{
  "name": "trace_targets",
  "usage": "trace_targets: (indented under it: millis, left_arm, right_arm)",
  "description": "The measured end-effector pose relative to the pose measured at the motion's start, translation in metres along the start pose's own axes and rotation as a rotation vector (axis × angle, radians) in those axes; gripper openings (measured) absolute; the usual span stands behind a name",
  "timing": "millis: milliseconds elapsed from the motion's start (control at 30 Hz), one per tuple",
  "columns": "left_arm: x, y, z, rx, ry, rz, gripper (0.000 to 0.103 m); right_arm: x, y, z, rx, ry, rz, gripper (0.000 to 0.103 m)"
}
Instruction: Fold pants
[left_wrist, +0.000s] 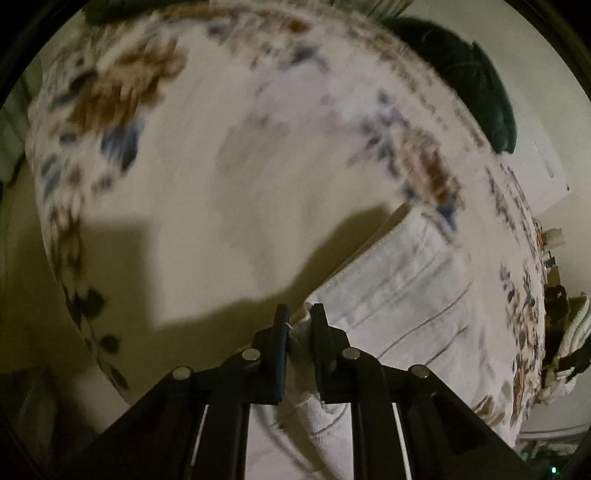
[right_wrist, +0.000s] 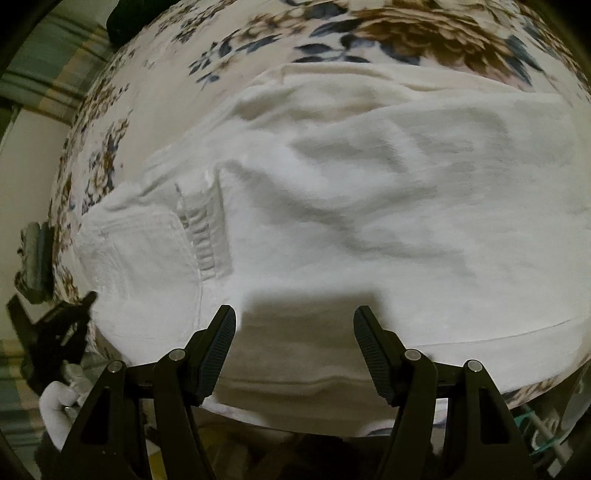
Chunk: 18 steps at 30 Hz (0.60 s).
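White cotton-like pants (right_wrist: 332, 206) spread flat on a flower-print blanket (right_wrist: 406, 33) covering a bed, waistband and pocket end toward the left of the right wrist view, legs running off to the right. Left gripper (left_wrist: 298, 321) clenched on a bunched edge of the cloth, fingers (left_wrist: 279, 339) nearly together with fabric pinched between them; exactly which corner of the garment not certain from this view. Right gripper (right_wrist: 294, 332) released, fingers (right_wrist: 218, 354) spread wide, hovering over the near hem edge, touching nothing visible. Fabric judged soft, light and limp, with some body at seams and waistband; likely to sag and crease when lifted, unlikely to slip from ribbed pads. Best holds judged to be the stitched waistband corner and the hem edge, where layers are thicker. Fold judged barely begun. Dark green cushion (left_wrist: 465, 74) at far edge of bed. Clutter beyond bed's edge too blurred to identify; no containers made out.
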<state>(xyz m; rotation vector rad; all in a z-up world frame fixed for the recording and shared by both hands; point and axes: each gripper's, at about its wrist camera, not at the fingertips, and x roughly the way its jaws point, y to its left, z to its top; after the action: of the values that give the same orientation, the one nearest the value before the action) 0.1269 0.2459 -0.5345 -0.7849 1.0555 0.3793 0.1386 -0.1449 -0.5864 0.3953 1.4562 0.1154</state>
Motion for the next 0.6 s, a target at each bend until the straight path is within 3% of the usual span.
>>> trace_targets:
  millis: [33, 133, 200, 233, 300, 400, 467, 600]
  left_arm:
    - [-0.004, 0.005, -0.001, -0.013, 0.005, -0.013, 0.015]
    - [-0.024, 0.021, -0.005, -0.057, 0.023, -0.022, 0.033]
    - [-0.032, 0.035, -0.012, -0.106, 0.043, -0.065, 0.053]
    - [-0.034, 0.041, -0.018, -0.135, 0.052, -0.093, 0.056]
    - [-0.029, 0.049, -0.027, -0.202, 0.078, -0.175, 0.057]
    - [-0.011, 0.043, -0.034, -0.245, 0.109, -0.237, 0.057]
    - [0.008, 0.035, -0.036, -0.252, 0.134, -0.240, 0.057]
    - [0.019, 0.014, -0.029, -0.212, 0.076, -0.235, 0.065]
  right_arm:
    - [-0.001, 0.001, 0.000, -0.002, 0.003, 0.003, 0.069]
    - [-0.005, 0.002, 0.000, 0.006, 0.006, 0.019, 0.069]
    - [-0.009, 0.000, 0.000, 0.021, 0.005, 0.036, 0.069]
    - [-0.010, 0.000, 0.000, 0.027, 0.003, 0.039, 0.069]
    - [-0.011, 0.000, 0.000, 0.036, 0.004, 0.044, 0.069]
    - [-0.007, -0.001, 0.001, 0.042, 0.010, 0.038, 0.069]
    - [-0.003, -0.002, 0.000, 0.041, 0.013, 0.031, 0.069]
    - [0.004, -0.004, 0.000, 0.041, 0.019, 0.010, 0.069]
